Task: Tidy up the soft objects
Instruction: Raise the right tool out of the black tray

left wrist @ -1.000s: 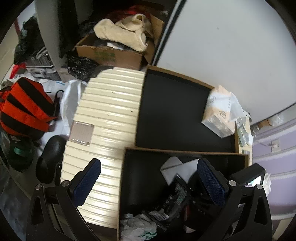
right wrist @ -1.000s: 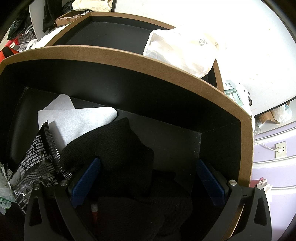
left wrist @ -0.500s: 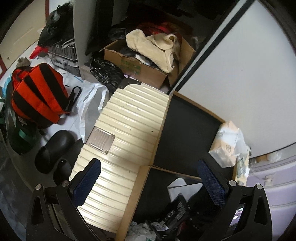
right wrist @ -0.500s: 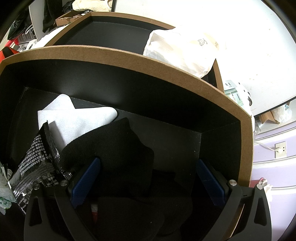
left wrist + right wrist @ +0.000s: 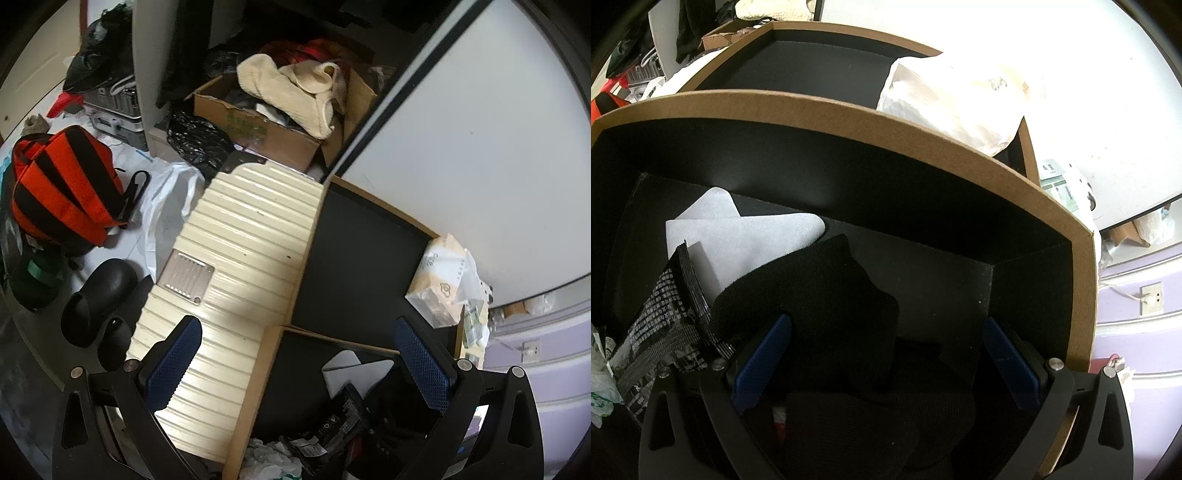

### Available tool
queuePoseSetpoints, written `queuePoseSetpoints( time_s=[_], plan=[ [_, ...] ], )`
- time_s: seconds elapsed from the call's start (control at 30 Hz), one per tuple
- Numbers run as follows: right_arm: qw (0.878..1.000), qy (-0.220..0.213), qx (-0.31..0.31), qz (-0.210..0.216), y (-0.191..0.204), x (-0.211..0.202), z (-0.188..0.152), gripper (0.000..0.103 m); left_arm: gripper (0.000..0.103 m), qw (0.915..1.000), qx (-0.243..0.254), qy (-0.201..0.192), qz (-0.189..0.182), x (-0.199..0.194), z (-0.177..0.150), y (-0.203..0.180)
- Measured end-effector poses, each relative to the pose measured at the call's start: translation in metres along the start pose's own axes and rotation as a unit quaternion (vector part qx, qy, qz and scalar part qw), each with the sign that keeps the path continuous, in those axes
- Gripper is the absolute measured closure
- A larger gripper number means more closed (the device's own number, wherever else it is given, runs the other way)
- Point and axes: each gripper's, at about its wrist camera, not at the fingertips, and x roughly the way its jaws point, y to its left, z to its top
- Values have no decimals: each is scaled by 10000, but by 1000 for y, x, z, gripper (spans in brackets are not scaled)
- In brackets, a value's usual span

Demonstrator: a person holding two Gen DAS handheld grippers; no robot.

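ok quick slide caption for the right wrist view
Right gripper, jaws open, poised over black knit fabric in a black-lined cardboard box, beside white foam sheet.

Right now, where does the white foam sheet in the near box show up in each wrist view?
Left wrist: white foam sheet sits low, right of centre, inside the near box.
Right wrist: it lies left of centre, behind the black knit fabric.
Shared landmark: the near box's brown rim.

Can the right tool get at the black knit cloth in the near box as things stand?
Probably yes. The right tool is open and already down inside the near box, with the black knit cloth lying between its fingers. Nothing covers the cloth; the printed black packet sits off to one side.
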Motion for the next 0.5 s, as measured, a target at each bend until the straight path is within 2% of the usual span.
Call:
queuePoseSetpoints(
  time_s=[0.27, 0.3, 0.5],
  plan=[
    [10000, -41, 11, -8, 0, -6, -8, 1, 0, 10000, 48, 18, -32, 1, -2, -4],
    [10000, -46, 14, -8, -1, -2, 3, 1, 0, 10000, 62, 18, -29, 1, -2, -4],
    [10000, 10, 11, 25, 1, 7, 10, 1, 0, 9999, 117, 14, 34, 3, -2, -3]
  ],
)
